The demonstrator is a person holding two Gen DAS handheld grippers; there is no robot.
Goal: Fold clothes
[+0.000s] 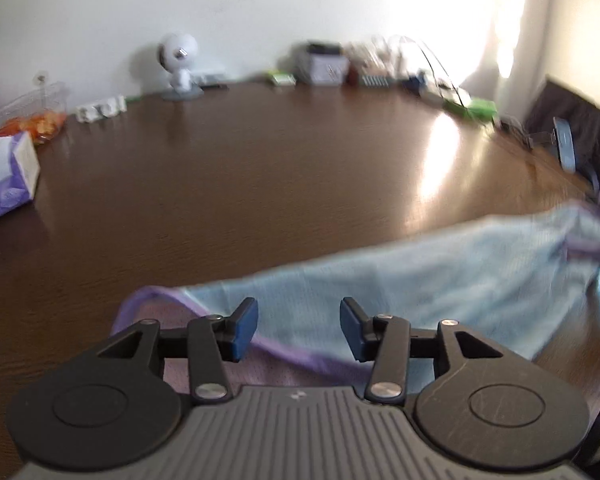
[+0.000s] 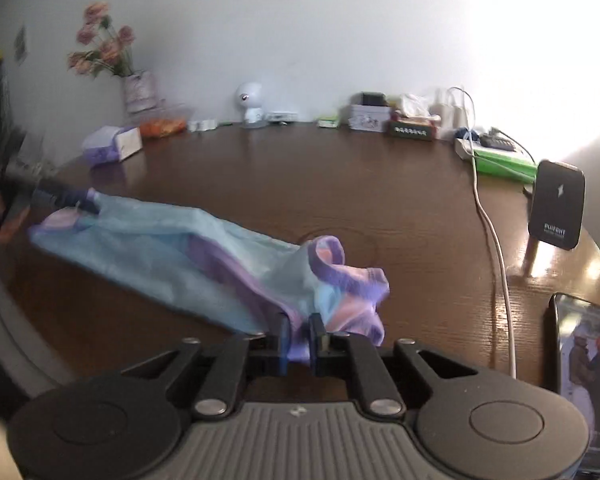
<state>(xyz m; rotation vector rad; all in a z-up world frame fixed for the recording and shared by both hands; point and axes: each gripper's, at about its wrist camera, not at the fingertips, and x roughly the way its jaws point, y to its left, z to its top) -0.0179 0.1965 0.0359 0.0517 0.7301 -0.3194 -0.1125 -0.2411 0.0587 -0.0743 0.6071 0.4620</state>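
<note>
Dark brown wood-grain table [image 2: 400,208], glossy, with window glare toward the right side. Lying across the near part: light blue garment with purple trim [image 2: 172,256]; at the right edge, a phone [image 2: 588,384] with lit screen, a black power bank [image 2: 558,204] propped upright, a white cable [image 2: 496,248]. Along the far edge by the wall: tissue box [image 2: 114,145], white round-headed figurine [image 2: 250,106], vase of pink flowers [image 2: 140,90], green packet [image 2: 504,162], small boxes.

On the brown table [image 2: 380,200]: one blue garment [image 2: 172,256], one tissue box [image 2: 112,146], one white figurine [image 2: 251,106], one flower vase [image 2: 140,90], one phone [image 2: 586,380], one power bank [image 2: 558,204], two grippers – left [image 1: 299,328], right [image 2: 299,334]
</note>
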